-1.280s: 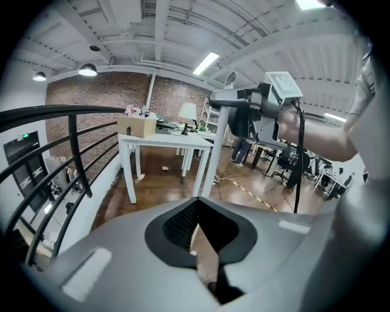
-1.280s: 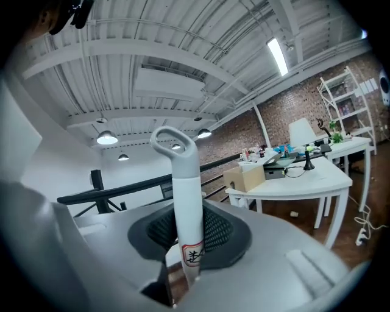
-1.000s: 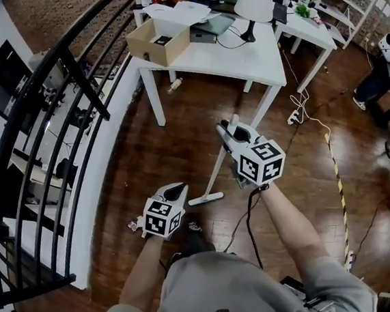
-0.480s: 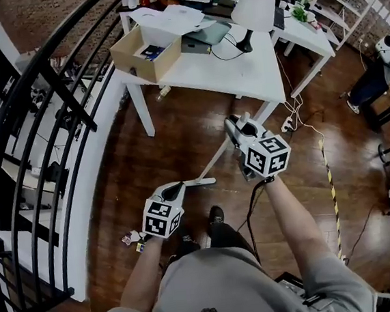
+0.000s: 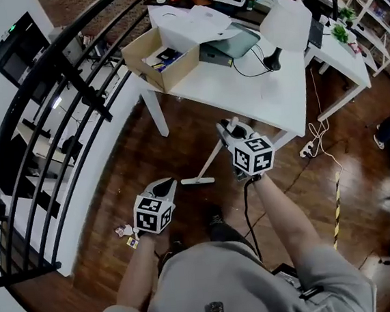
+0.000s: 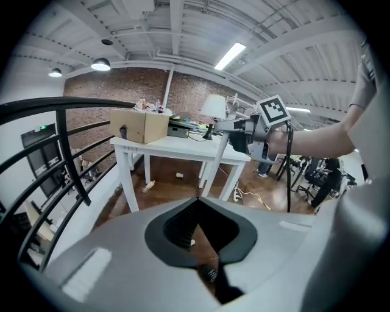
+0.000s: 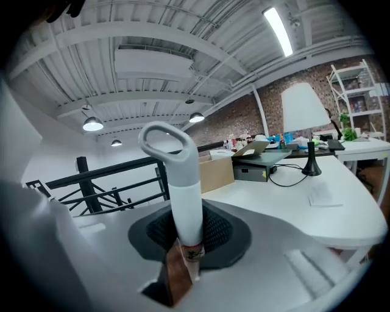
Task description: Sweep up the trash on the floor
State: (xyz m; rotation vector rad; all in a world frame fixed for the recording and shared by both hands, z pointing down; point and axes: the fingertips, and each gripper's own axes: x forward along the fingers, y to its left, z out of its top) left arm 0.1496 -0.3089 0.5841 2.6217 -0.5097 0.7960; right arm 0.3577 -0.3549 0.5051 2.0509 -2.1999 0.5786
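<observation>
Now | right gripper (image 5: 227, 129) fingers clamp broom handle (image 7: 183, 195) | left gripper (image 5: 166, 184) fingertips meet, angled down.

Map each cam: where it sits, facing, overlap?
Head view: on the person's head, steeply down at floor and white table; left forearm, right forearm, left gripper, right gripper, torso show.
Left gripper view: on left gripper, along its fingers toward the table; right forearm and gripper show.
Right gripper view: on right gripper, upward along the held broom handle; no limbs clearly show.
Shared: table, cardboard box, lamp.

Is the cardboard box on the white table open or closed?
Open: the head view looks straight into the cardboard box, with items lying inside.
</observation>
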